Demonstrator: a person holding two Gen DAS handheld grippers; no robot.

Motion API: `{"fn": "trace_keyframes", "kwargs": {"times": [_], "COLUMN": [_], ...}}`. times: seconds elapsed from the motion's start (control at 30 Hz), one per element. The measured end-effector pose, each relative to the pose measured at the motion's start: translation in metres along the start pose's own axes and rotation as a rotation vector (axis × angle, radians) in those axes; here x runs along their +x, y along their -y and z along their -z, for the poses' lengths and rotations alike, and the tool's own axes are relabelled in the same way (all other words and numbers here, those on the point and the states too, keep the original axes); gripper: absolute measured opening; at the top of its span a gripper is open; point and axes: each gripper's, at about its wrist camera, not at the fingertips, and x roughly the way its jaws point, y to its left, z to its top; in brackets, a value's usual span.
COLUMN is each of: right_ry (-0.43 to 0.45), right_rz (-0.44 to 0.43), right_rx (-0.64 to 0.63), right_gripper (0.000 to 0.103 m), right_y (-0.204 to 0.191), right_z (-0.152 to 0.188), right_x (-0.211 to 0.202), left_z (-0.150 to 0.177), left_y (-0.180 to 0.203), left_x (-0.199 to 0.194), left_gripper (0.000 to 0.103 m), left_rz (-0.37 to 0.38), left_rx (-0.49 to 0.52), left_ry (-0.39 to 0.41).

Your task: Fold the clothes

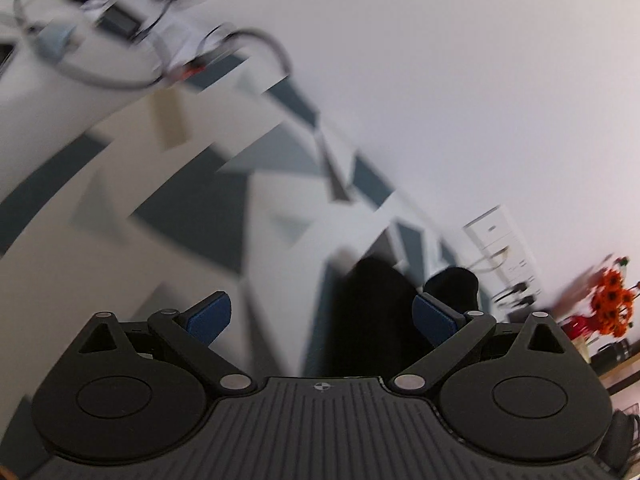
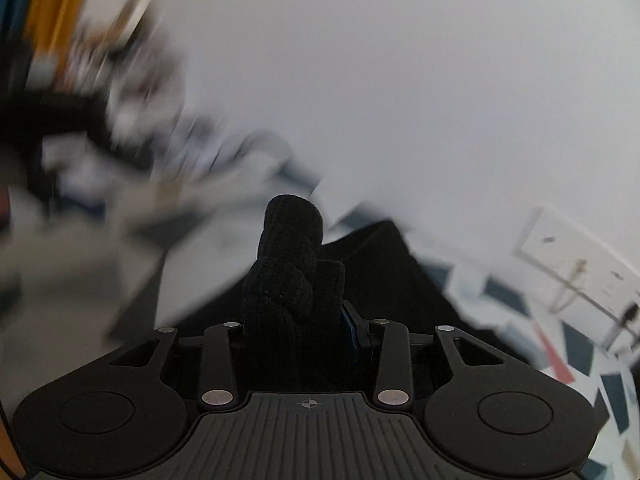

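Observation:
A black knitted garment [image 2: 294,276] stands bunched between the fingers of my right gripper [image 2: 296,326], which is shut on it; its rolled end sticks up past the fingertips. More black cloth [image 2: 384,264] spreads behind it. In the left wrist view my left gripper [image 1: 322,316] is open, its blue pads [image 1: 210,316] wide apart with nothing between them. The black garment [image 1: 368,312] lies just ahead of it, a bunched black end [image 1: 454,282] beside the right pad. Both views are tilted and blurred by motion.
A surface patterned with grey, white and dark blue shapes [image 1: 224,216] runs under both grippers. Cables and small devices [image 1: 120,20] sit on a white table at the upper left. Orange flowers in a red vase [image 1: 608,304] stand at the right. A white wall [image 1: 440,80] fills the background.

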Motion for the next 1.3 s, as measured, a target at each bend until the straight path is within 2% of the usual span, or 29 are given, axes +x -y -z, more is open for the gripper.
{"fn": "trace_keyframes", "kwargs": {"times": [0.1, 0.17, 0.2, 0.27, 0.4, 0.43, 0.5, 0.53, 0.6, 0.7, 0.83, 0.9, 0.93, 0.97, 1.07, 1.2, 1.3], "right_ry": [-0.042, -0.067, -0.063, -0.033, 0.016, 0.012, -0.016, -0.05, -0.071, -0.09, -0.115, -0.115, -0.114, -0.112, -0.063, 0.026, -0.023], "right_rz": [0.005, -0.026, -0.071, -0.175, -0.206, -0.196, -0.17, -0.149, -0.115, -0.068, -0.004, 0.005, -0.01, -0.031, -0.065, -0.142, -0.216], "right_rx": [-0.018, 0.002, 0.026, 0.098, 0.331, 0.412, 0.567, 0.638, 0.572, 0.419, 0.215, 0.204, 0.249, 0.306, 0.458, 0.583, 0.526], "right_gripper": [0.039, 0.056, 0.063, 0.073, 0.077, 0.077, 0.069, 0.061, 0.06, 0.068, 0.068, 0.067, 0.049, 0.04, 0.025, 0.024, 0.024], "right_y": [-0.01, -0.007, -0.004, 0.008, 0.05, 0.059, 0.075, 0.082, 0.069, 0.044, 0.01, 0.004, 0.007, 0.012, 0.032, 0.055, 0.043], "right_z": [-0.004, -0.013, -0.018, -0.026, -0.034, -0.033, -0.028, -0.025, -0.023, -0.022, -0.019, -0.02, -0.02, -0.02, -0.024, -0.032, -0.031], "right_x": [0.012, 0.01, 0.004, -0.014, -0.039, -0.036, -0.025, -0.017, -0.01, -0.004, 0.004, 0.011, 0.014, 0.016, 0.008, -0.021, -0.018], "left_z": [0.008, 0.009, 0.009, 0.006, 0.002, 0.002, 0.002, 0.003, 0.004, 0.007, 0.011, 0.013, 0.013, 0.013, 0.013, 0.012, 0.012], "left_y": [-0.014, -0.017, -0.017, -0.016, -0.016, -0.017, -0.019, -0.02, -0.022, -0.028, -0.04, -0.045, -0.047, -0.048, -0.048, -0.049, -0.054], "left_x": [0.004, 0.006, 0.007, 0.007, 0.009, 0.009, 0.011, 0.011, 0.009, 0.005, 0.0, -0.003, -0.004, -0.005, -0.01, -0.014, -0.015], "left_gripper": [0.099, 0.099, 0.099, 0.099, 0.099, 0.099, 0.099, 0.099, 0.099, 0.099, 0.099, 0.099, 0.099, 0.099, 0.099, 0.099, 0.099], "left_rz": [-0.008, -0.006, -0.005, -0.002, 0.006, 0.005, 0.003, 0.0, -0.007, -0.023, -0.057, -0.075, -0.086, -0.095, -0.126, -0.194, -0.208], "left_rx": [-0.036, -0.039, -0.031, -0.013, 0.004, -0.001, -0.01, -0.011, -0.012, -0.011, -0.036, -0.048, -0.048, -0.047, -0.026, 0.016, 0.008], "left_ry": [-0.039, -0.051, -0.052, -0.049, -0.043, -0.048, -0.059, -0.063, -0.068, -0.073, -0.081, -0.076, -0.074, -0.072, -0.061, -0.044, -0.05]}}
